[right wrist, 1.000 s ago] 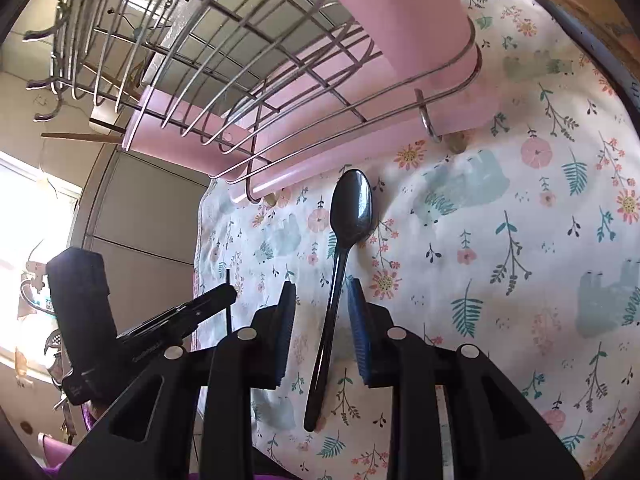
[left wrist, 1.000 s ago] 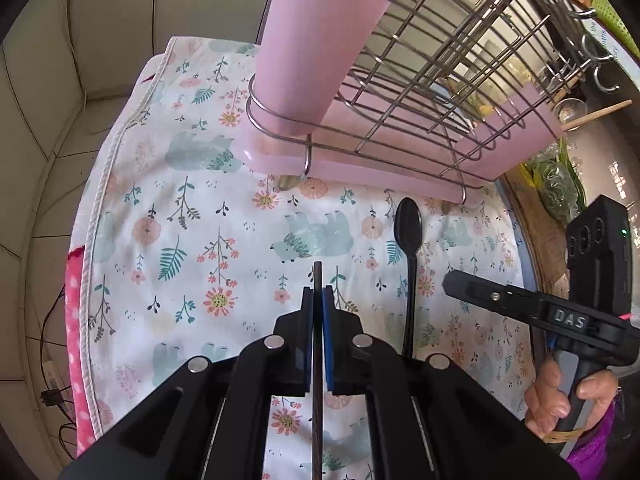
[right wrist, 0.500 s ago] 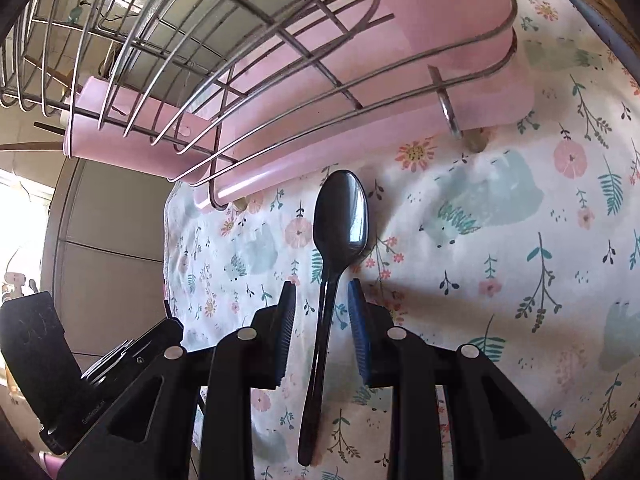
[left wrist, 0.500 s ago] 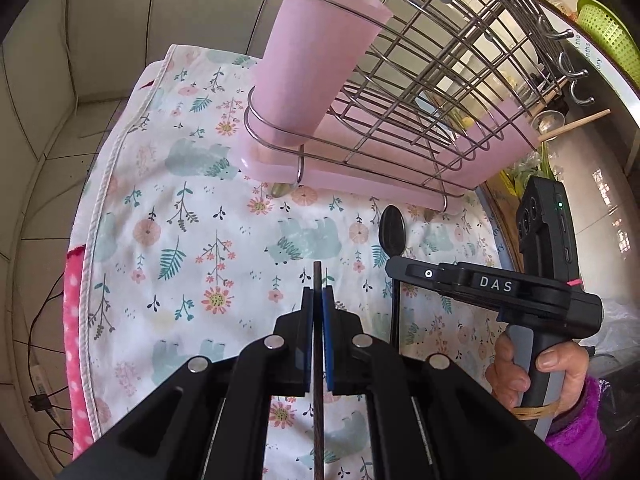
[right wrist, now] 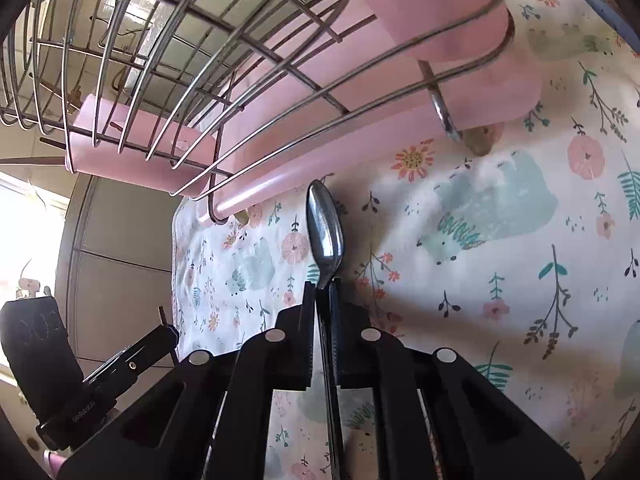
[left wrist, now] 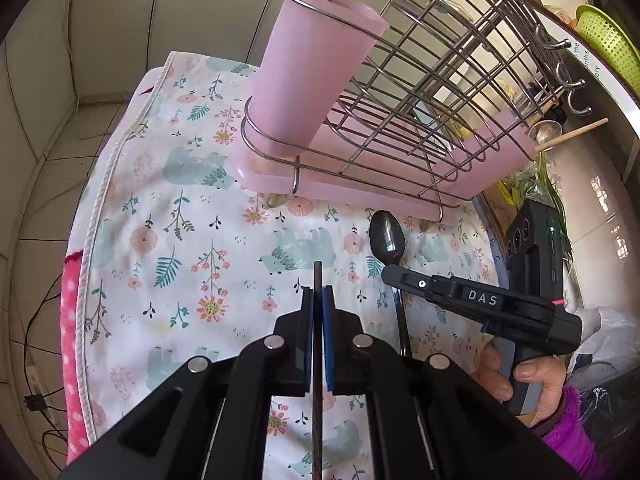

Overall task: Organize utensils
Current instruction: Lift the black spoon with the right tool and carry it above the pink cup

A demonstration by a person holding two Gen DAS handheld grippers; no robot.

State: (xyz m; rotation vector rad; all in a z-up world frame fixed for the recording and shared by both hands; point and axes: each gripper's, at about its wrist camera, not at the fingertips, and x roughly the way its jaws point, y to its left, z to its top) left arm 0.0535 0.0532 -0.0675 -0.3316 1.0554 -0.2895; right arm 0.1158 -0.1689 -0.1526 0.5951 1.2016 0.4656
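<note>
**Gripping utensils beside the dish rack**

Pinching a thin dark utensil handle [left wrist: 317,280], the left gripper [left wrist: 317,300] has its fingers pressed together above the floral cloth [left wrist: 168,240]. Ahead stands the pink utensil cup [left wrist: 312,80] in the wire dish rack [left wrist: 440,92]. Rightward, the right gripper [right wrist: 323,292], marked "DAS", clamps the black spoon [right wrist: 325,232] at its neck.

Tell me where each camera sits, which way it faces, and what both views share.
Left wrist: rides the left gripper, shut on a thin dark stick, facing the pink cup and wire rack; the person's right hand shows.
Right wrist: rides the right gripper, shut on the spoon, facing the rack's base.
Shared: spoon, rack, floral cloth.
</note>
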